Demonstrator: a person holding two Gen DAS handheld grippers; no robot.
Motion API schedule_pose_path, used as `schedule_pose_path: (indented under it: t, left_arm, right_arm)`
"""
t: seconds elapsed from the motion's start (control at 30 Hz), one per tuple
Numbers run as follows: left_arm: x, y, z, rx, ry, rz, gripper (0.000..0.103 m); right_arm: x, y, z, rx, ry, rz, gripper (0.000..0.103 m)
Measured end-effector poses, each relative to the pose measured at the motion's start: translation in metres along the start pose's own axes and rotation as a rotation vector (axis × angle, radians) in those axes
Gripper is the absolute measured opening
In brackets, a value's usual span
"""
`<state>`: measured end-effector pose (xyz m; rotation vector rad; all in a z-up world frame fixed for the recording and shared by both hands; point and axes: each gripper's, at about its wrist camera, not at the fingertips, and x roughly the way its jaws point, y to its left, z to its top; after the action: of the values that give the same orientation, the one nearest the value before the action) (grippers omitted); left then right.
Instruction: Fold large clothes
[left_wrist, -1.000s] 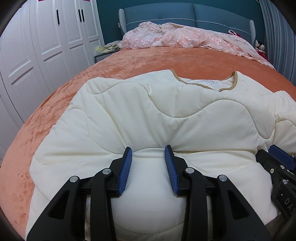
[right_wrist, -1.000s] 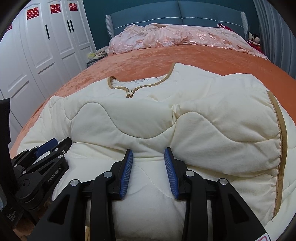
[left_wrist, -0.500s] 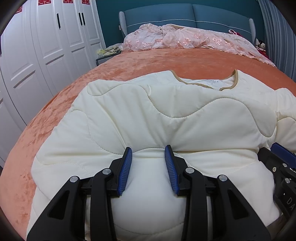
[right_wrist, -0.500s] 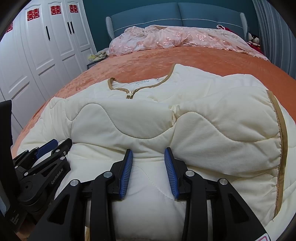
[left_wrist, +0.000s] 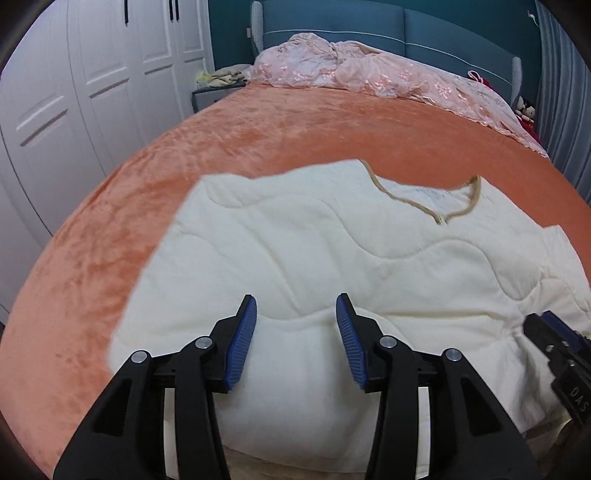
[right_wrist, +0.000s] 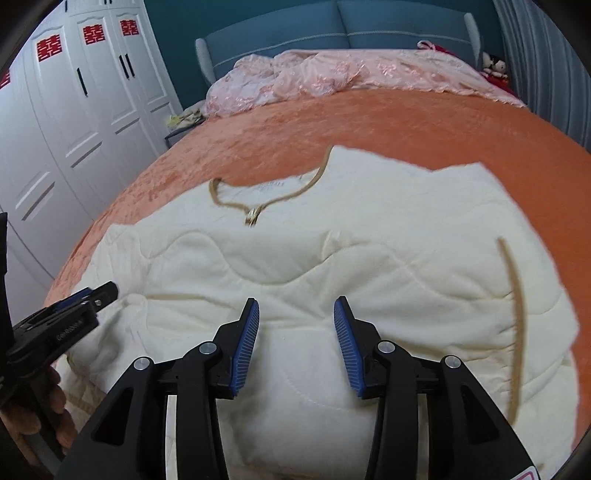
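your left gripper (left_wrist: 293, 314), black-framed with ribbed blue pads, hangs over the near folded edge of the cream quilted padded jacket (left_wrist: 332, 258), its jaws opening with only the fabric's surface below the gap and nothing pinched. just ahead of it the folded-up hem lies as a soft ridge; further ahead the tan-piped neckline (left_wrist: 424, 206) faces the teal padded headboard (left_wrist: 369, 33). to its left runs bare orange plush bedspread (left_wrist: 110, 240), and beyond that stand the white panelled wardrobe doors (left_wrist: 74, 110).

your right gripper (right_wrist: 295, 317), the same build, is also opening, pads apart above the cloth and clear of it. to its right a tan-trimmed edge (right_wrist: 515, 314) curves down the jacket's side.

the risk from here, as a judgement: the padding is thick and springy, so the folded hem may creep open once released. a pad snagging the quilted surface as you pull away could drag the fold askew.

the jacket itself looks puffy, with wavy stitched channels. it lies spread across the bedspread directly ahead of and beneath both tools, well short of the crumpled pink lace cover (right_wrist: 332, 74) at the far end.
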<state>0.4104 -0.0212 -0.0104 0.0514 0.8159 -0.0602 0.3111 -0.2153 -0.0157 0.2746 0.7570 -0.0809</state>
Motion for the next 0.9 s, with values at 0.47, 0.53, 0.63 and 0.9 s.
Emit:
schedule_pose_path:
  t: [0.47,0.53,0.63,0.9]
  left_arm:
    - [0.094,0.096,0.103,-0.355,0.115,-0.154,0.073]
    - [0.107,0.097,0.105,-0.349,0.13,-0.152,0.073]
    - [0.127,0.097,0.103,-0.34,0.165,-0.153,0.07]
    - [0.15,0.093,0.086,-0.299,0.154,-0.088,0.05]
  right_arm:
    - [0.111,0.07,0.114,0.133,0.117,0.31,0.055]
    - [0.136,0.075,0.124,0.164,0.148,0.312,0.055]
    - [0.171,0.087,0.132,0.161,0.202,0.288,0.056]
    - [0.228,0.118,0.123,0.045,0.312,0.247,0.008]
